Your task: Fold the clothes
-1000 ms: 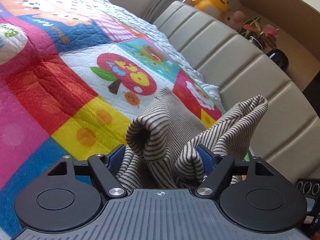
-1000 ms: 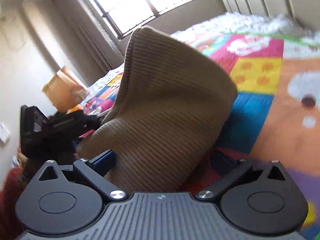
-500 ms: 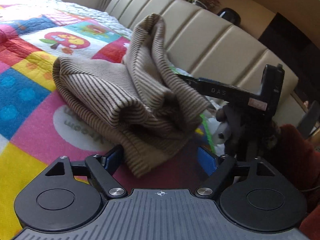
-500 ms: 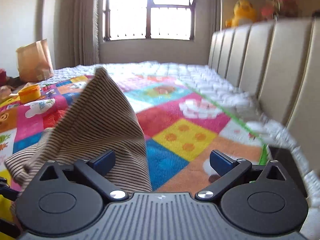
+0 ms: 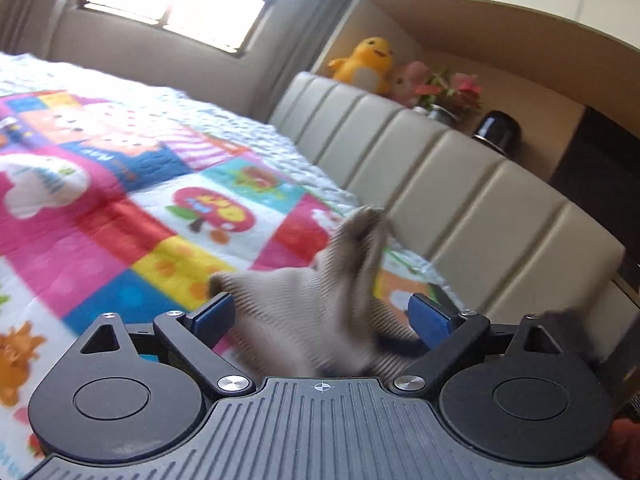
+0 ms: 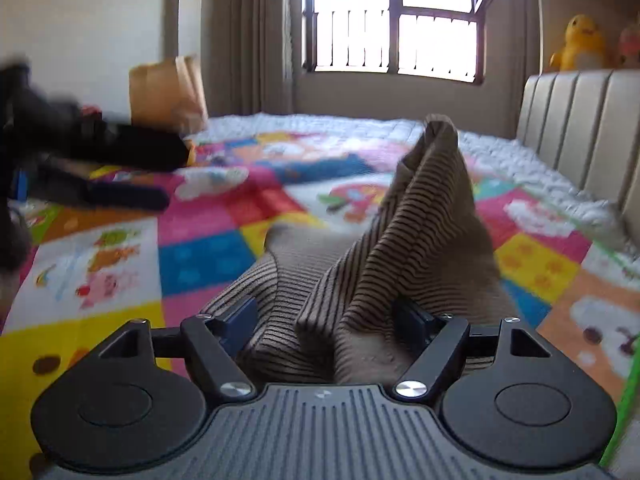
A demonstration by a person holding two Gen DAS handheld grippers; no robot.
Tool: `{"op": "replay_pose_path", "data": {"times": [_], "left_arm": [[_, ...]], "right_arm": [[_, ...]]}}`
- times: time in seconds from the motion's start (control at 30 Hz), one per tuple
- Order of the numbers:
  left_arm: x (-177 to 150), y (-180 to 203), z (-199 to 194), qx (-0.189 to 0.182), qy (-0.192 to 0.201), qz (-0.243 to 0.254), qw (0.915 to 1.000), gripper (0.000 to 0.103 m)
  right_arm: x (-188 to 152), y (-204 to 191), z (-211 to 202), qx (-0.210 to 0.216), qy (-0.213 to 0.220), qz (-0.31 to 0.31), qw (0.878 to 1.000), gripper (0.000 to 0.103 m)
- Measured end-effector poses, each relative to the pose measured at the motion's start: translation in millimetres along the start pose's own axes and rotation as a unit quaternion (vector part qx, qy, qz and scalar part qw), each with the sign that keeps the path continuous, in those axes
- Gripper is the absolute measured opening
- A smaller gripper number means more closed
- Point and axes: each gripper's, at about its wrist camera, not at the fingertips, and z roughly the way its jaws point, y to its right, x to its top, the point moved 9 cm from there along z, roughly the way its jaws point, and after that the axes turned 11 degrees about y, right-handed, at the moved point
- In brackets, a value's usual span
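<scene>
Left wrist view: striped brown garment, blurred and bunched on the colourful quilt, lies between the opening left gripper, unpinched

Right wrist view: garment peaks between the closing right gripper; paper bag beyond the quilt

Bright daylight from a blown-out window — fisheye-bent edges, motion blur on the striped garment.

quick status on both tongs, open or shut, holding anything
left tongs: opening, striped garment between the jaws but not pinched
right tongs: closing around the striped garment, pads not clearly pressing it yet
</scene>
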Motion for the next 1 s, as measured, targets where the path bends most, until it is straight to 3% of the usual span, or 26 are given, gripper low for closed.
{"op": "replay_pose_path", "data": {"times": [0.07, 0.17, 0.37, 0.43, 0.53, 0.7, 0.8, 0.9, 1.0], "left_arm": [[1, 6, 14, -0.006, -0.006, 0.013, 0.9999, 0.096], [7, 11, 44, -0.005, -0.015, 0.023, 0.9996, 0.096], [41, 54, 121, -0.042, -0.011, 0.056, 0.9975, 0.097], [46, 54, 150, -0.024, -0.018, 0.070, 0.9971, 0.097], [34, 21, 185, 0.051, -0.051, 0.099, 0.9925, 0.092], [-10, -55, 183, 0.120, -0.107, 0.096, 0.9822, 0.092], [-17, -91, 175, 0.129, -0.122, 0.029, 0.9838, 0.094], [-19, -102, 166, 0.127, -0.119, -0.010, 0.9847, 0.094], [-19, -99, 156, 0.131, -0.111, -0.005, 0.9851, 0.094]], "right_arm": [[2, -5, -11, 0.010, 0.010, -0.029, 0.999, 0.077], [12, 7, -33, 0.026, 0.021, -0.016, 0.999, 0.079], [8, 47, -66, -0.030, 0.030, 0.003, 0.999, 0.082], [1, 55, -74, -0.039, 0.030, 0.015, 0.999, 0.084], [-7, 63, -81, -0.056, 0.029, 0.013, 0.998, 0.085], [-12, 75, -85, -0.067, 0.030, 0.026, 0.997, 0.085], [6, 61, -83, -0.068, 0.066, -0.005, 0.995, 0.085], [40, 31, -79, -0.076, 0.131, -0.056, 0.987, 0.085], [55, 3, -58, -0.068, 0.135, -0.079, 0.985, 0.085]]}}
